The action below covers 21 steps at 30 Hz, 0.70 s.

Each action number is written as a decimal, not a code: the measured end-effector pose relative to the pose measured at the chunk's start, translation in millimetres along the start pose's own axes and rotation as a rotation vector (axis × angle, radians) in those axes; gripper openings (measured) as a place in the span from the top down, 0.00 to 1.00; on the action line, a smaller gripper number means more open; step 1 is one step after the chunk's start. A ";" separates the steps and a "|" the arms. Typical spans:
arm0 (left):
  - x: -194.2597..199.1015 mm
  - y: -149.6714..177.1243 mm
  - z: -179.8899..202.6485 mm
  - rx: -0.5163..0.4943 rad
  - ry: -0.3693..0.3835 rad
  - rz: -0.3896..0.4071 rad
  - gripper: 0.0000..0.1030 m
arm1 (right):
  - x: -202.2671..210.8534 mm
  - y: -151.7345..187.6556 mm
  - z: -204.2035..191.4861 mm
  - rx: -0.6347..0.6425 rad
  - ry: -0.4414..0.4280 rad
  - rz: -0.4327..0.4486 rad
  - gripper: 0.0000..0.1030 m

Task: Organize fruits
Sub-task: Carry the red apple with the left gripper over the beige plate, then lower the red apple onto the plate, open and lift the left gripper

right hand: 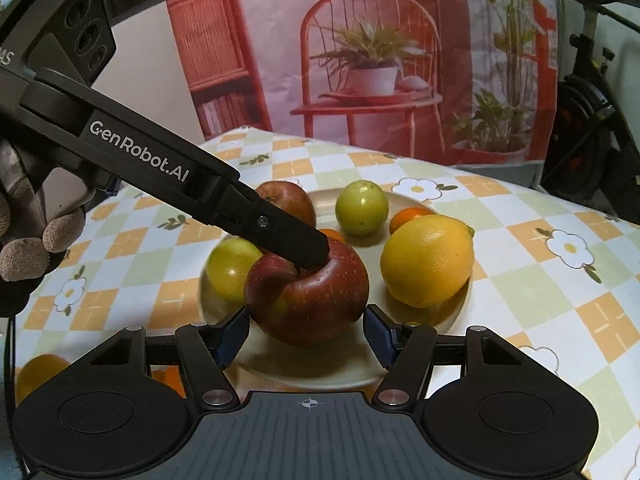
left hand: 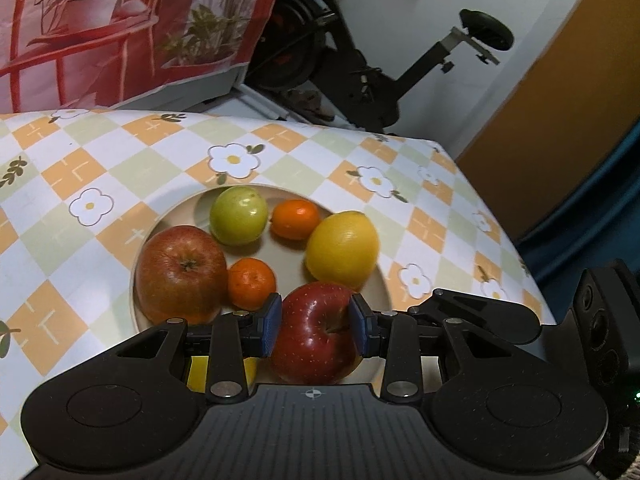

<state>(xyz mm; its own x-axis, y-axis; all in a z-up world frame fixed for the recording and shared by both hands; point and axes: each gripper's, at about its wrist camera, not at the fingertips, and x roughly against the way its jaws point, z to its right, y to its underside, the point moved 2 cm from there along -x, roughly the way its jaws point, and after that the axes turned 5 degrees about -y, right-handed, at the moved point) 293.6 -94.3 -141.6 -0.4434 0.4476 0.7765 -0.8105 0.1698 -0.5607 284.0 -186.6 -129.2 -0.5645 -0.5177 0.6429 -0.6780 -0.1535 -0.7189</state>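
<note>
A dark red apple point(left hand: 316, 332) is clamped between the blue pads of my left gripper point(left hand: 316, 326), over the near part of a beige plate point(left hand: 384, 292). In the right wrist view one of the left gripper's fingers point(right hand: 296, 244) presses into the top of this apple point(right hand: 308, 296). My right gripper point(right hand: 307, 334) stands open just in front of the apple, its pads beside the fruit without a visible grip. On the plate point(right hand: 320, 372) lie a big red-orange apple point(left hand: 182, 268), a green fruit point(left hand: 238, 216), two tangerines point(left hand: 295, 218) and a lemon point(left hand: 342, 248).
A checked, flowered tablecloth point(left hand: 100, 168) covers the table, whose edge runs close on the right. A yellow-green fruit point(right hand: 230, 268) lies at the plate's left. More yellow and orange fruit point(right hand: 38, 368) shows beside my right gripper. A gloved hand point(right hand: 24, 256) holds the left gripper. An exercise bike point(left hand: 360, 72) stands behind.
</note>
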 end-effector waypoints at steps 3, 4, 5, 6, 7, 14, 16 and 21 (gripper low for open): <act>-0.1 -2.5 -4.1 0.014 -0.011 0.010 0.63 | -6.5 -3.1 2.5 0.000 -0.004 0.007 0.42; 0.4 -3.4 -5.2 0.017 -0.014 0.011 0.63 | -8.0 -4.2 3.1 0.000 -0.007 0.007 0.42; 0.6 -4.0 -6.1 0.019 -0.016 0.012 0.62 | -9.0 -4.7 2.7 0.002 -0.007 0.007 0.42; 0.6 -4.0 -6.1 0.018 -0.019 0.012 0.62 | -9.9 -5.4 2.7 0.002 -0.006 0.007 0.42; 0.8 -3.8 -6.4 0.016 -0.021 0.013 0.62 | -10.2 -6.4 3.1 0.002 -0.006 0.007 0.42; 2.3 -0.5 -7.5 0.009 -0.029 0.013 0.62 | -13.1 -9.1 4.1 0.009 0.003 0.008 0.42; 2.6 -0.1 -6.1 0.005 -0.035 0.015 0.62 | -12.8 -8.7 3.7 0.007 0.004 0.008 0.42; 5.5 1.7 -2.7 0.004 -0.060 0.022 0.62 | -7.4 -6.6 0.0 0.011 0.025 0.019 0.42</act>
<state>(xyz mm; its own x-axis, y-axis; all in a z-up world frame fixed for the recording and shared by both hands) 290.8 -89.2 -139.1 -0.4836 0.3976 0.7798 -0.8017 0.1565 -0.5769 292.7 -181.8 -129.2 -0.5889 -0.4997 0.6352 -0.6618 -0.1530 -0.7339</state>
